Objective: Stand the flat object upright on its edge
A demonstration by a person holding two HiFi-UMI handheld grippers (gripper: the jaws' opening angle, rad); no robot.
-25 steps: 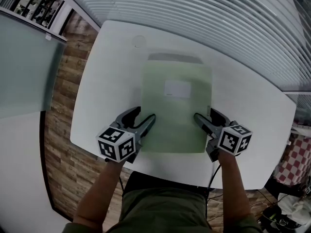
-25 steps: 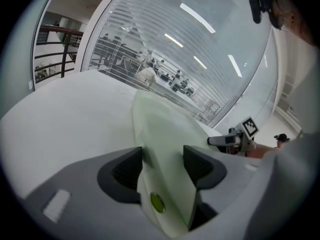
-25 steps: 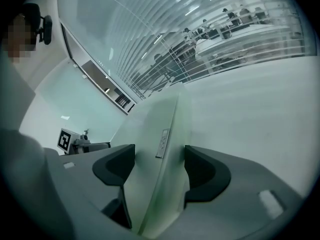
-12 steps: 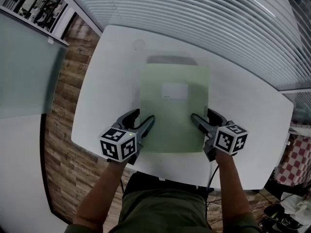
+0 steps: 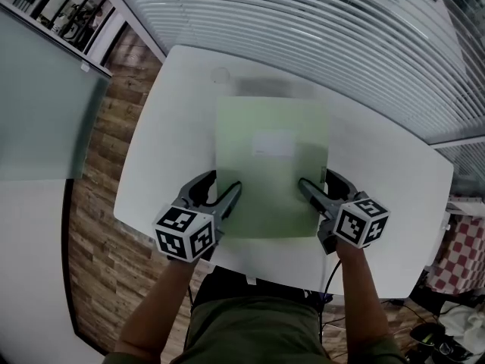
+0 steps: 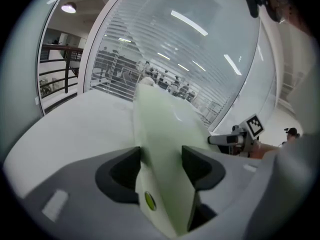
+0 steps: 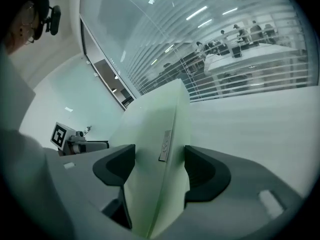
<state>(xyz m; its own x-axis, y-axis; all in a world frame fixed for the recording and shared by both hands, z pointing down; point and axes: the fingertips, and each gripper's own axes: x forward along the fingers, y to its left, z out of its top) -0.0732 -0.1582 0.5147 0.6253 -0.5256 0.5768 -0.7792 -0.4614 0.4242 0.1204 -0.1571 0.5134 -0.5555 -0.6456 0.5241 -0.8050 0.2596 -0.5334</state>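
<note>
The folder (image 5: 271, 158) sat over the table (image 5: 167, 127), left gripper (image 5: 220, 192) at its near left corner, right gripper (image 5: 318, 186) at its near right.

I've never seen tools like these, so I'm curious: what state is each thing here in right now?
green folder: closed, clamped at both near corners, not yet standing on its edge.
left gripper: jaws have just been closing, now shut on the folder's left side.
right gripper: shut on the folder's right side.
window blinds: lowered.

White table (image 5: 386, 158), pale green folder (image 5: 273, 165) tilted on it, small round mark (image 5: 220, 74) near its far edge.
</note>
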